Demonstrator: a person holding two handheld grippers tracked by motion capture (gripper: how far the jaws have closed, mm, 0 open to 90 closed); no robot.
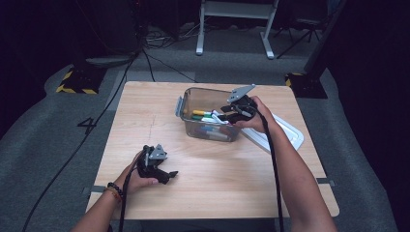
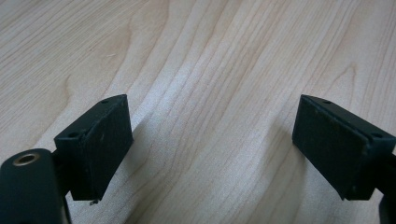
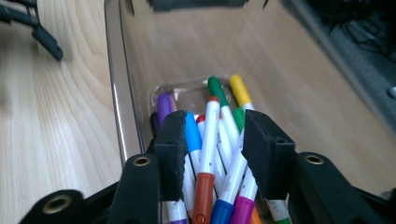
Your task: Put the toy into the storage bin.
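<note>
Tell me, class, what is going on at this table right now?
A person works with a gripper in each hand at a wooden table. The right gripper reaches into a clear plastic box full of coloured markers, its jaws a little apart with several markers between them, none clearly clamped. The box's white lid lies beside it. The left gripper rests low over bare wood with its jaws wide open, holding nothing.

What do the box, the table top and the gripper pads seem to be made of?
Box: probably clear, glossy plastic; the markers and the wood show through its wall. Table top: pale wood or wood-look laminate, matt, with visible grain. Pads of the left gripper: black, dull, slightly rough, perhaps rubber or foam.
</note>
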